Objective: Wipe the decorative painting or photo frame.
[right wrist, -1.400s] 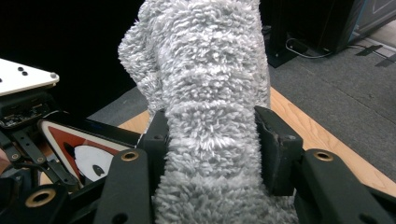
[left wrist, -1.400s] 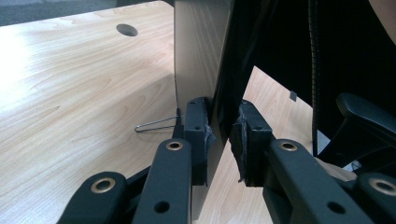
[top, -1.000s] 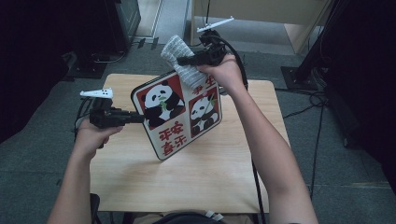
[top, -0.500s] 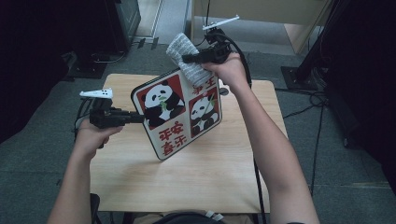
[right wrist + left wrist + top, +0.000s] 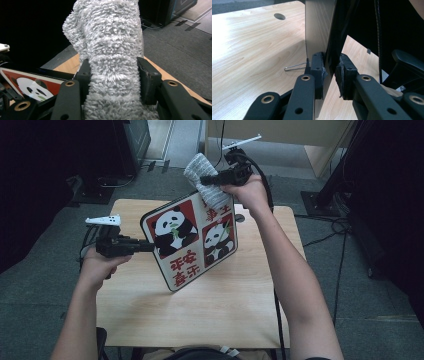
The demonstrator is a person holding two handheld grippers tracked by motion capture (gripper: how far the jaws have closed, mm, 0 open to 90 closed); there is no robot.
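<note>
Two grippers share the work, which looks like wiping the panda board: the left gripper (image 5: 142,246), at centre left of the high view, has its jaws clamped on the board's (image 5: 192,240) left edge and holds it tilted above the table (image 5: 210,320). Farther up the frame, the right gripper (image 5: 206,180) has its jaws closed on a grey fluffy cloth (image 5: 202,177) at the board's top corner. Next, I judge, the cloth must drag down the printed face while the left grip stays firm. Open tabletop lies below the board; the far edge is close behind the cloth
</note>
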